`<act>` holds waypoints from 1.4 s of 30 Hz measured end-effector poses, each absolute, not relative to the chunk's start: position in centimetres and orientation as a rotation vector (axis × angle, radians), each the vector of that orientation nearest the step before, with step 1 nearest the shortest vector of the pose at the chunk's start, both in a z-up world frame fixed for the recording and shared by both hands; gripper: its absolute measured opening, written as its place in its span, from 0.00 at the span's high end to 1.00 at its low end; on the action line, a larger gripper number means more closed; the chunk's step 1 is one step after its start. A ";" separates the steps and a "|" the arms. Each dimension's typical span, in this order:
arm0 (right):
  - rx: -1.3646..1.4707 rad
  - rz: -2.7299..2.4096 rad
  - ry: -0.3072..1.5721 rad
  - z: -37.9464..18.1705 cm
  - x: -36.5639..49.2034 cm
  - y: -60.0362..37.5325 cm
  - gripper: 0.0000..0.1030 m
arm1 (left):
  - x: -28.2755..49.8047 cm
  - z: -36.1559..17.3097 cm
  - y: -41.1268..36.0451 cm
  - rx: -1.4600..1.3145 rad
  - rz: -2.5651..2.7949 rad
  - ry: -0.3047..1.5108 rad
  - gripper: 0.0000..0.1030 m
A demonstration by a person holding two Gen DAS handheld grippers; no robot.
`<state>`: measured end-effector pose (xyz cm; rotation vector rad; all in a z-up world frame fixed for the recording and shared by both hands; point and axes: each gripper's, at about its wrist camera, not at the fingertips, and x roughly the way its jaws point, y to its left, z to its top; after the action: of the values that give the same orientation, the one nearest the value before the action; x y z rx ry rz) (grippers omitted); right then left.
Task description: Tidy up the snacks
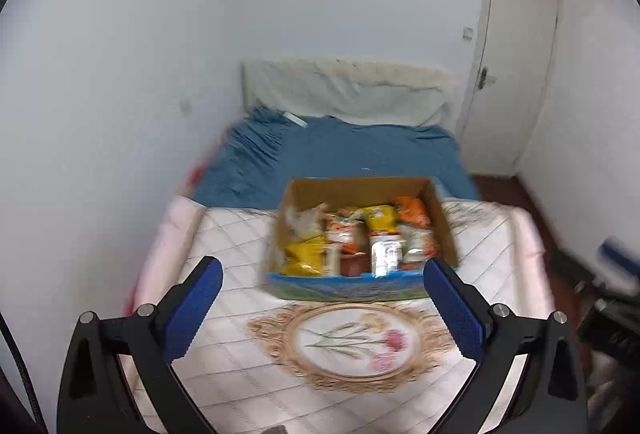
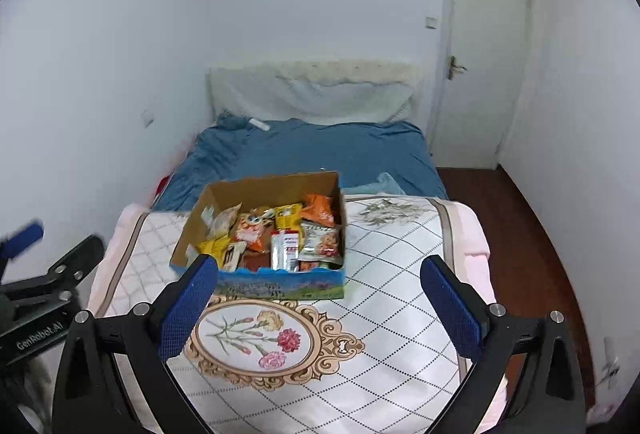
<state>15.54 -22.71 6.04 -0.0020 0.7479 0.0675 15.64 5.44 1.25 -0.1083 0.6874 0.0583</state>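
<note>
Both grippers, left gripper and right gripper, are held spread apart, empty.
Mid-frame, a snack box is seen on the quilt.

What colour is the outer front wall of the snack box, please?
Blue, with a green landscape print, on the cardboard box; clearest in the right wrist view.

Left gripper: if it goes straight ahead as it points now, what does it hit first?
Probably the near printed wall of the snack box, centred ahead of the open left gripper. Only the quilt lies before it. Depth is unclear; it may pass over into the packets.
</note>
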 end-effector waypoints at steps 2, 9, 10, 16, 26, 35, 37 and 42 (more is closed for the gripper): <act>-0.024 0.039 0.746 6.5 16.5 -23.5 0.00 | 15.6 2.7 5.3 -0.039 0.105 0.620 0.00; -0.118 0.019 0.690 7.8 15.6 -24.4 0.00 | 14.4 3.8 4.2 0.059 0.104 0.561 0.00; -0.107 0.026 0.699 7.3 15.2 -24.3 0.00 | 14.2 3.4 4.2 0.059 0.106 0.570 0.00; -0.055 0.051 0.723 5.4 14.0 -23.7 0.00 | 13.4 1.6 4.2 0.036 0.117 0.628 0.00; -0.061 0.061 0.700 6.1 13.6 -23.5 0.00 | 12.2 1.2 3.7 0.029 0.122 0.644 0.00; -0.067 0.067 0.680 6.9 13.5 -23.2 0.00 | 12.3 1.4 4.3 -0.001 0.135 0.636 0.00; -0.063 0.070 0.682 6.9 13.4 -23.1 0.00 | 12.3 1.4 4.4 -0.007 0.137 0.636 0.00; -0.063 0.077 0.692 6.7 13.4 -22.8 0.00 | 12.4 1.1 4.6 -0.010 0.138 0.636 0.00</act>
<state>13.44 -22.79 6.71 -0.0631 0.6916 0.0767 12.43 4.64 1.13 -0.0104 0.6364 0.1384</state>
